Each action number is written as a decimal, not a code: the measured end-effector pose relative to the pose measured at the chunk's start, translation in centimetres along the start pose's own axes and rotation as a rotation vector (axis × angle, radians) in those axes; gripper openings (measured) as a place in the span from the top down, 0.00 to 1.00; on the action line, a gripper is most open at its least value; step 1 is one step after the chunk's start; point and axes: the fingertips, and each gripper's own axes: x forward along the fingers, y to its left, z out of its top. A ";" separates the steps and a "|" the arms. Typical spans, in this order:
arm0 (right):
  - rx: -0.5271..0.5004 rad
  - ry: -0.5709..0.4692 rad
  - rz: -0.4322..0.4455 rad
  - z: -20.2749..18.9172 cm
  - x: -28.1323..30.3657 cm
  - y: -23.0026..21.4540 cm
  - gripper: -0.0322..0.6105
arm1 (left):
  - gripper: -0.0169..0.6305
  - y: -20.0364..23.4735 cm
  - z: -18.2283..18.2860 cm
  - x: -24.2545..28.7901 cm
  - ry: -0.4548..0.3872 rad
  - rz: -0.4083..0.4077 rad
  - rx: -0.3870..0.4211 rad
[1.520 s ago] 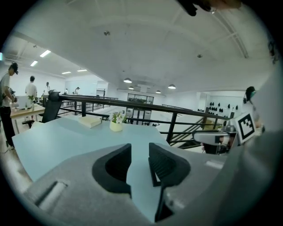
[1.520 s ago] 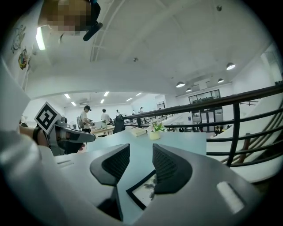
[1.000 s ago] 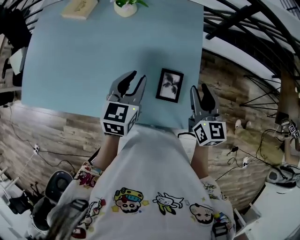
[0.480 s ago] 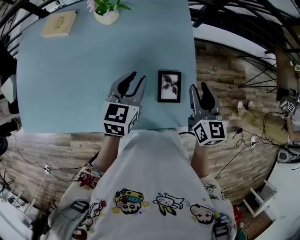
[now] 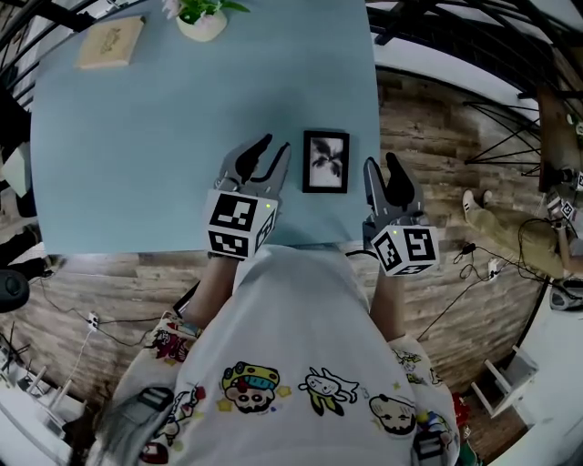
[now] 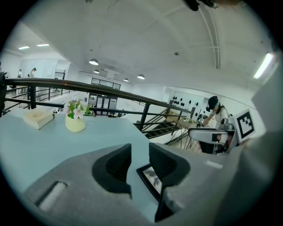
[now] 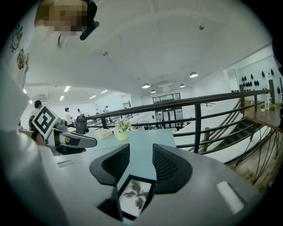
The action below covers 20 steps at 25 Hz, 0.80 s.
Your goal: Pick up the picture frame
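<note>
The picture frame (image 5: 326, 162), black-edged with a dark leaf print, lies flat on the light blue table (image 5: 137, 136), close to the table's near edge and not far from its right edge. It sits between my two grippers and neither one holds it.

My left gripper (image 5: 271, 150) is just beside the frame's left side. Its jaws stand apart with nothing clamped. In the left gripper view (image 6: 139, 159), a corner of the frame (image 6: 149, 178) shows low in the gap, partly behind the right-hand jaw.

My right gripper (image 5: 381, 168) is near the frame's right side, at the table's edge. Its jaws are also spread and empty. In the right gripper view (image 7: 140, 161), the frame (image 7: 134, 196) appears below the pads and untouched by them.

At the far end of the table stand a small pot of flowers (image 5: 202, 18) and a tan book-like block (image 5: 109, 41), both well apart from the frame. A wooden floor (image 5: 428, 155) lies beyond the table's right edge. My operator's white printed shirt (image 5: 301, 364) fills the foreground.
</note>
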 end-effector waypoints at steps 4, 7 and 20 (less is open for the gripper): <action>0.004 0.003 0.010 -0.1 -0.2 -0.6 0.71 | 0.79 -0.8 0.0 0.6 0.009 0.001 0.001; 0.015 0.008 0.017 -0.5 -0.4 -0.9 0.71 | 0.79 -1.5 -0.5 0.9 0.023 -0.002 0.004; 0.082 0.069 0.051 -3.6 0.6 -2.6 0.71 | 0.79 -3.0 -4.2 3.7 0.117 -0.014 -0.029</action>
